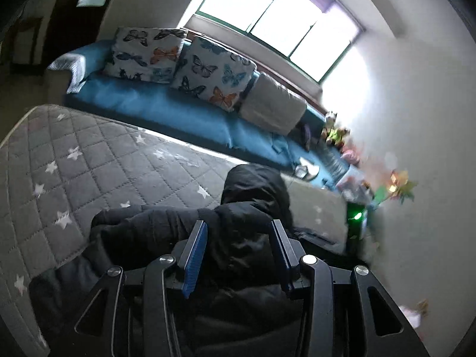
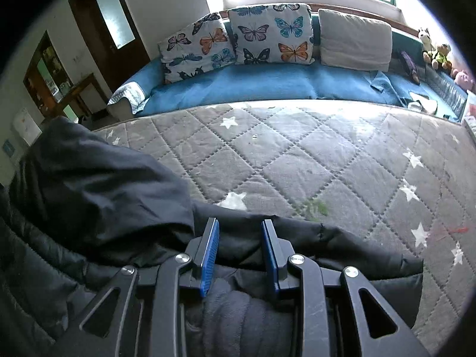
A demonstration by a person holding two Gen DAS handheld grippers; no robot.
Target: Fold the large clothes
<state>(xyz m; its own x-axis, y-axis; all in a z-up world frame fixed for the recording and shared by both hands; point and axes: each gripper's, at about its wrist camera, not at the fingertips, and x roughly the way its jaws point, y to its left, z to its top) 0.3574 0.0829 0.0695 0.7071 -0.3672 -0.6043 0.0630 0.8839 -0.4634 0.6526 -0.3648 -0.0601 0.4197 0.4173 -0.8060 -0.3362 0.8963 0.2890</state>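
A black padded jacket [image 1: 154, 229] lies crumpled on a grey quilted mattress [image 1: 89, 154] printed with white stars, its hood [image 1: 255, 184] pointing toward the sofa. My left gripper [image 1: 239, 223] hovers over the jacket's middle, its blue pads wide apart and pressing on nothing. In the right wrist view the jacket [image 2: 89, 184] is heaped at the left, and one flat dark part runs right across the mattress [image 2: 297, 154]. My right gripper [image 2: 240, 221] has its jaws narrow, with a bunched roll of the jacket's dark cloth [image 2: 244, 306] clamped between the pads.
A blue sofa [image 2: 267, 83] runs along the mattress's far side, with butterfly cushions [image 2: 270, 34] and a plain beige cushion [image 2: 354, 40]. Soft toys [image 2: 437, 50] sit at its right end under a bright window. A dark wooden door [image 2: 110, 26] and shelves stand at the far left.
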